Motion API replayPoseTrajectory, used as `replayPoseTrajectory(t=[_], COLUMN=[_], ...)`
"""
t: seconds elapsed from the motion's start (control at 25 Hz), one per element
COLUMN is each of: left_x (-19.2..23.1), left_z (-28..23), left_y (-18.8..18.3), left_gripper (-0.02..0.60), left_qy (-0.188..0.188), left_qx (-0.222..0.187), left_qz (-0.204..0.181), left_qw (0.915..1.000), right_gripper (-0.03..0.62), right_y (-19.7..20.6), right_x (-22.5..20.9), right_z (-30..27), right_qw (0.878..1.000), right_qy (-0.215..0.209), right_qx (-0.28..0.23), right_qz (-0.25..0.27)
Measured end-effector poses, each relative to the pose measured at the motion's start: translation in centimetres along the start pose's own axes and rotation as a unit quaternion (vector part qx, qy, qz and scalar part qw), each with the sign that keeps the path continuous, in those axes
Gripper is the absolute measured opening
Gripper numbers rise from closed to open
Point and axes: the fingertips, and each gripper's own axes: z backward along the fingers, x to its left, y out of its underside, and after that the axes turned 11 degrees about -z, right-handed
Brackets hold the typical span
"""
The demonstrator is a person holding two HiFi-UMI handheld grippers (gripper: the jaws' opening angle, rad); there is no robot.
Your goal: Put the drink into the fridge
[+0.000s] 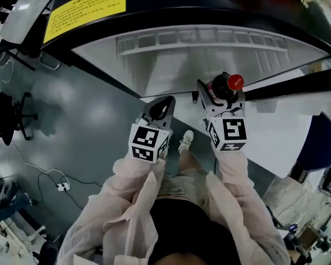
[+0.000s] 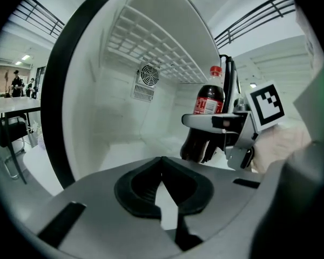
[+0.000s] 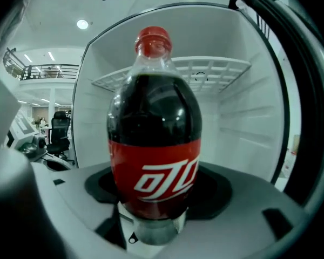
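Right gripper: we hold the cola bottle with it. The jaws stand wide and are closed on the lower part of the dark body.
Left gripper: empty; its jaws meet at the tips with nothing between them.
Place of the drink: it is upright, red cap up, in front of the open fridge. We judge that it is not yet inside the compartment.
Reason of the grip: we think the low hold on the body keeps the bottle vertical, so that it can be stood on the fridge floor without tipping.
Reason for the left side: this gripper stays beside the right one and a little lower in the head view, apart from the bottle. In our opinion this leaves the opening free.
Head view only: both grippers together before the white compartment, and our pale sleeves.
Left gripper view only: the bottle and the right gripper from the side, and a round fan grille on the back wall.
Right gripper view only: the red label in full and the wire shelf above. The bottle hides the fridge floor just behind it.
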Motion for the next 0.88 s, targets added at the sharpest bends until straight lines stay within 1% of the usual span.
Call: replayPoseTrajectory(t=[0.2,0.44,0.68,0.88], left_x=[0.3,1.0,1.0,0.5], left_z=[0.0,0.5,1.4,2.0], left_y=[-0.1,-0.6,-0.7,-0.7], left_gripper=[0.012,0.012,0.012,0.012], left_qy=[-0.017,-0.043,-0.063,-0.071], left_qx=[-0.002,-0.009,-0.013,-0.015], left_qz=[0.005,0.004,0.009,0.012], left_qw=[0.9998,0.9990,0.9979,0.9973], right_gripper=[0.304,0.304,0.305,0.304], right_y=[-1.1,-1.3,-1.9,-2.4], right_x=[0.5,0.7,0.5,0.0], right_z=[-2.3,-5.1,-7.8,-9.8], right_qw=[0.999,0.997,0.995,0.995], right_qy=[-0.031,-0.075,-0.089,-0.090], right_qx=[0.001,0.015,0.015,0.006], right_qz=[0.013,0.021,0.037,0.051])
